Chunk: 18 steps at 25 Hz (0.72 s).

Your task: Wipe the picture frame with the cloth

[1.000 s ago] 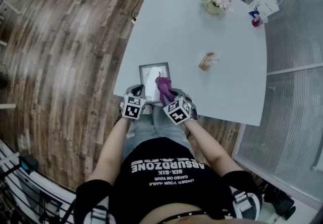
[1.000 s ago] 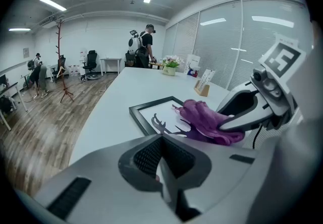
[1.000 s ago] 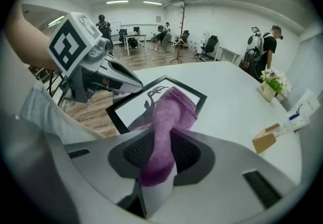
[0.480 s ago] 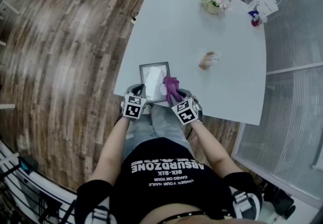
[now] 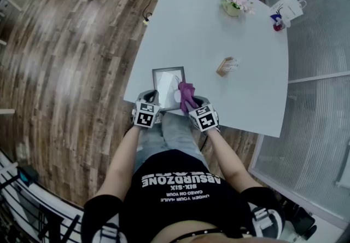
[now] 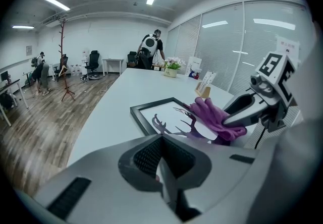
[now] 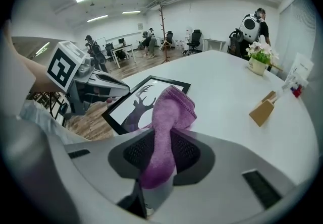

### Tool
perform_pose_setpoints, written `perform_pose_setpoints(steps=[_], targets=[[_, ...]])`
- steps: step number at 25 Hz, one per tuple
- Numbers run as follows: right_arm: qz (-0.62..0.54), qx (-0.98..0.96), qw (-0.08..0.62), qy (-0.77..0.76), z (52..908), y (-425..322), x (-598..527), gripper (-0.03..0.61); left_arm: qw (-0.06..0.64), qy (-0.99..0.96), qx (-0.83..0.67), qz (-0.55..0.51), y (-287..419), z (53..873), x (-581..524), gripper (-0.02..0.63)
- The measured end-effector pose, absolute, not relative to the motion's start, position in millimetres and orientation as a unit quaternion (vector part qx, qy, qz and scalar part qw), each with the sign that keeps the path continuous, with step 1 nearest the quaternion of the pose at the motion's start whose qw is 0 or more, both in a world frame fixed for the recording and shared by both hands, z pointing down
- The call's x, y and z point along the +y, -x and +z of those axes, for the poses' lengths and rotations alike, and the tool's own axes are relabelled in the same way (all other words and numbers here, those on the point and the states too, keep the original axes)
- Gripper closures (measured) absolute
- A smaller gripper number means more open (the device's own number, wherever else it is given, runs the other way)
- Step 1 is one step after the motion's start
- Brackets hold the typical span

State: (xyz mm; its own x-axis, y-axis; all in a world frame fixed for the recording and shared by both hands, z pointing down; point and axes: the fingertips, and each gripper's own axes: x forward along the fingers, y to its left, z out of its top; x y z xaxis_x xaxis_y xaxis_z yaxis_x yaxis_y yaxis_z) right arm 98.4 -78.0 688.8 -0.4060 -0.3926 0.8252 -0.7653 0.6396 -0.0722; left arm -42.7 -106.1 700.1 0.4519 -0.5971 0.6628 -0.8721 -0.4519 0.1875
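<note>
A black picture frame with a deer print lies flat near the front edge of the white table. My right gripper is shut on a purple cloth, which rests on the frame's near right part. In the right gripper view the cloth runs from between the jaws onto the frame. My left gripper is shut, with its tip at the frame's near left corner and nothing seen between its jaws. The left gripper view shows the frame, the cloth and the right gripper.
A wooden card holder stands mid-table right of the frame. A flower pot and a white paper bag are at the far end. The table's front edge is just under both grippers. Wooden floor lies to the left, a glass partition to the right.
The right gripper has drawn the cloth rightward across the frame's near part to its right edge. The left gripper has hardly moved.
</note>
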Motion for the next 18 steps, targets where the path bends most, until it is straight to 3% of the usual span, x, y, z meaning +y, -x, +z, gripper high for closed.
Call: perform_pose_setpoints(steps=[18], targets=[[0.214,-0.801,0.431,-0.357,690.1,-96.5,-73.3,0.469,0.259,-0.813,-0.448,0.268,43.1,699.8,-103.7,0.599]])
